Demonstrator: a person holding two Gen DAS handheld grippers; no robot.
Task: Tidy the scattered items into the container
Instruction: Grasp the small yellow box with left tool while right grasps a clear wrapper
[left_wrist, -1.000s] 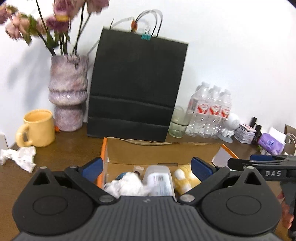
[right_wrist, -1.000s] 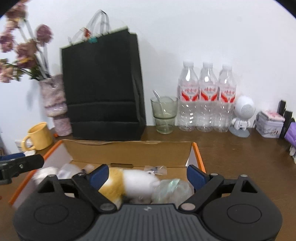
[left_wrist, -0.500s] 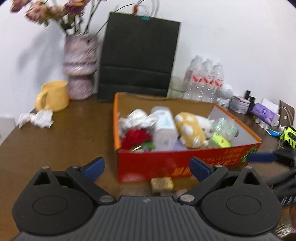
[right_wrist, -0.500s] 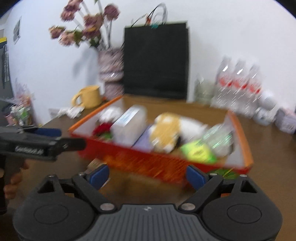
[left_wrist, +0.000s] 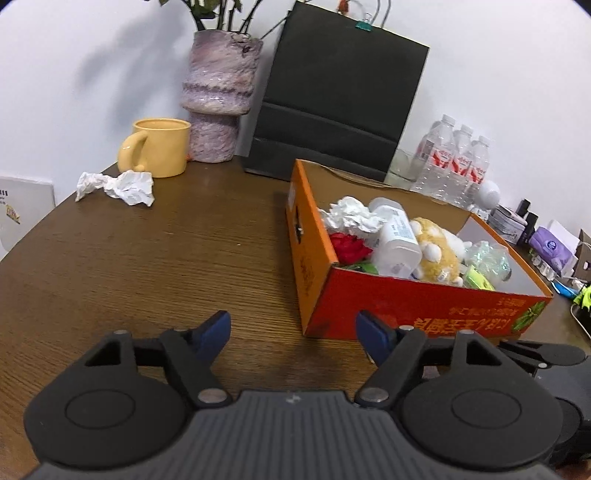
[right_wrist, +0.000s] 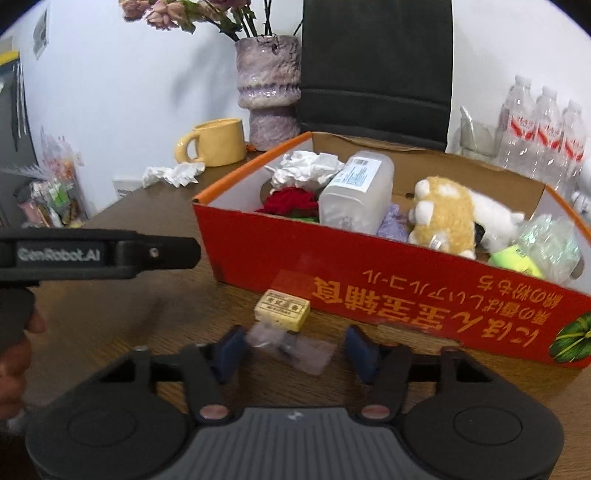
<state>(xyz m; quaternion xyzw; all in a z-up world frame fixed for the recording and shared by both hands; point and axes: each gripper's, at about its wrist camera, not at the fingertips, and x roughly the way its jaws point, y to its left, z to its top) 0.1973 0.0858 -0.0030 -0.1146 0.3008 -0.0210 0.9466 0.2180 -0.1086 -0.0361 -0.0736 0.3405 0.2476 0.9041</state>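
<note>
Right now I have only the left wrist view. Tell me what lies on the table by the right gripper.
Observer: A small yellow box lies on the table, just in front of the red box and its front wall.
Operator: Report anything nearer the gripper.
Observer: A clear plastic packet lies flat between the fingers of the right gripper, closer to the camera than the yellow box.
Operator: Give me the jaws.
Observer: They have just been closing with the packet between them, but a gap shows beside the right-hand pad, so it is not clamped yet.
</note>
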